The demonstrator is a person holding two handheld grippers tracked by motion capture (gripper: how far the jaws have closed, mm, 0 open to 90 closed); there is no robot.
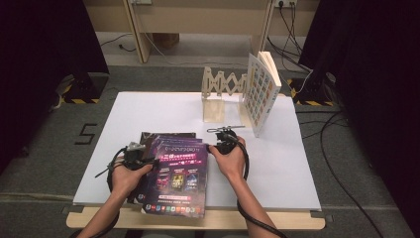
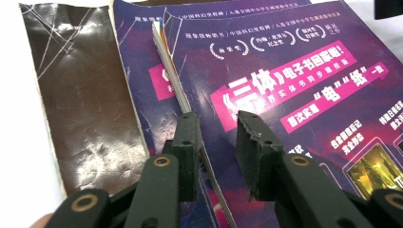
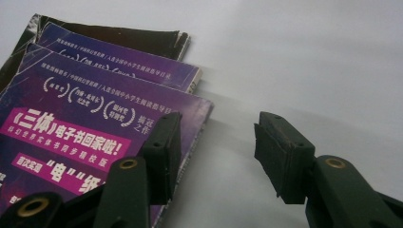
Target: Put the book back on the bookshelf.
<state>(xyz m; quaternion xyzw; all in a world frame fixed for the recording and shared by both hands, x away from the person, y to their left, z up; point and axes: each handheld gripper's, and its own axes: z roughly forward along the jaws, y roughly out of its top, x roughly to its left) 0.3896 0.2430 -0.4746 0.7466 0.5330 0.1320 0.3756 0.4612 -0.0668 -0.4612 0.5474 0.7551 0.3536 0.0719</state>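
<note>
White table top [image 1: 148, 106], with a wooden expanding rack [image 1: 224, 91] at its far side and one book [image 1: 261, 91] already standing upright at the rack's right end. At the near edge lies a loose stack of three magazines: a purple-covered top magazine [image 1: 178, 173], a second purple one [image 2: 142, 85] beneath it and offset toward the far side, and a dark brown one [image 2: 81, 95] at the bottom, showing at the left.

The left gripper [image 1: 132, 157] sits at the left edge of the stack. In the left gripper view its jaws stand about half open and straddle the page edge of the top magazine, one jaw under the edge and one over the cover (whether the pads actually press on the paper cannot be told).

The right gripper [image 1: 225, 139] is at the far right corner of the stack. In the right gripper view its jaws stand wide open, one resting over the corner of the top magazine, the other over bare table; nothing is gripped.

Step in hand, as judged: taking hold of the top magazine from both sides in order to lift it off the stack, presumably to stand it in the rack beside the upright book.

The next move calls for both grippers to close on the top magazine alone, without catching the second one, and then to raise it level so that the floppy pages do not sag or slip.
</note>
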